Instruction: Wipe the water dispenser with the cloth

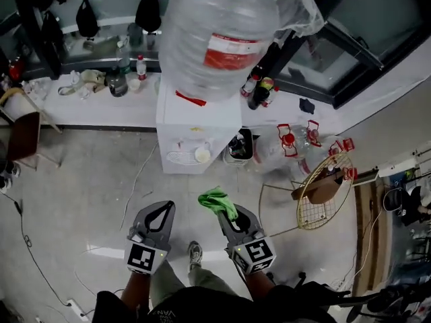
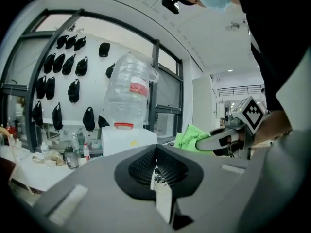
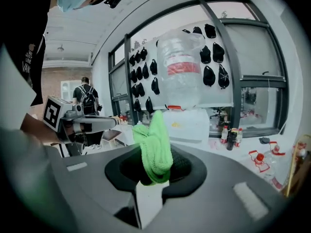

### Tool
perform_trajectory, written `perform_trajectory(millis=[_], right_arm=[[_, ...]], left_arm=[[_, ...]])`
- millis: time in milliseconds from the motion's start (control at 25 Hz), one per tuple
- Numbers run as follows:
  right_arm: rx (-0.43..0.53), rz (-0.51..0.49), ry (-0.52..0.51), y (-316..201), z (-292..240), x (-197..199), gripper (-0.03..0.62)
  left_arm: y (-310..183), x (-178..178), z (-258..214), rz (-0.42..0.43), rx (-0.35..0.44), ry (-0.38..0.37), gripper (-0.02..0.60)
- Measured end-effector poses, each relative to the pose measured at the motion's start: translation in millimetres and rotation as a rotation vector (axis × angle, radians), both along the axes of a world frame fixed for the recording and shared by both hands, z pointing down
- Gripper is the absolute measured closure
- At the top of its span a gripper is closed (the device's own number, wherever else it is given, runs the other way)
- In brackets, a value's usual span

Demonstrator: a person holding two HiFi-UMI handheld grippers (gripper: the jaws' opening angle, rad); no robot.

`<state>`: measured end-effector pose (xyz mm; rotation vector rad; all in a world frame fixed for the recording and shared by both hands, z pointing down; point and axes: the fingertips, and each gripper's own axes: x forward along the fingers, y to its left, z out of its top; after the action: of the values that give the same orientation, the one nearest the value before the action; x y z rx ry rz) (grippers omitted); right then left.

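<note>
My right tongs are grey and black, the cloth is bright green, the water dispenser is white, and its clear bottle wears a red-and-white label.

head: overhead, steeply down | gripper views: low, level, forward | shared: water dispenser

No legible txt, bottle label unreadable

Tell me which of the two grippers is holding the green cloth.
The right gripper: its jaws are shut on the green cloth, while the left gripper has its jaws together on nothing.
</note>
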<state>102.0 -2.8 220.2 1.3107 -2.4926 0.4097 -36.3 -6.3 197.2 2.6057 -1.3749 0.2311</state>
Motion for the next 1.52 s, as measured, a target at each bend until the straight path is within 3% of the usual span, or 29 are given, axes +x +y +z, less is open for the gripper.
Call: perform_trajectory(millis=[240, 440, 680, 960, 1520], right_arm=[[0.063, -0.033, -0.004, 15.3, -57.7, 16.6, 0.500], [0.095, -0.037, -0.025, 28.5, -79.7, 30.3, 0.500], [0.148, -0.044, -0.057, 36.1, -112.0, 36.7, 0.500], [0.189, -0.095, -0.076, 40.7, -126.4, 32.6, 0.502], [0.183, -0.146, -0.052, 45.0, -123.7, 26.3, 0.503]], left_arm=[[25.6, 24.4, -56.3, 0.037, 0.055, -0.039, 0.580], [40.2, 33.0, -77.2, 0.045, 0.134, -0.077, 0.580], [51.9, 46.7, -102.6, 0.045, 0.148, -0.081, 0.580], [66.2, 54.0, -112.5, 0.015, 0.174, -0.100, 0.580], [70.6, 41.7, -114.3, -0.042, 0.193, -0.110, 0.580]])
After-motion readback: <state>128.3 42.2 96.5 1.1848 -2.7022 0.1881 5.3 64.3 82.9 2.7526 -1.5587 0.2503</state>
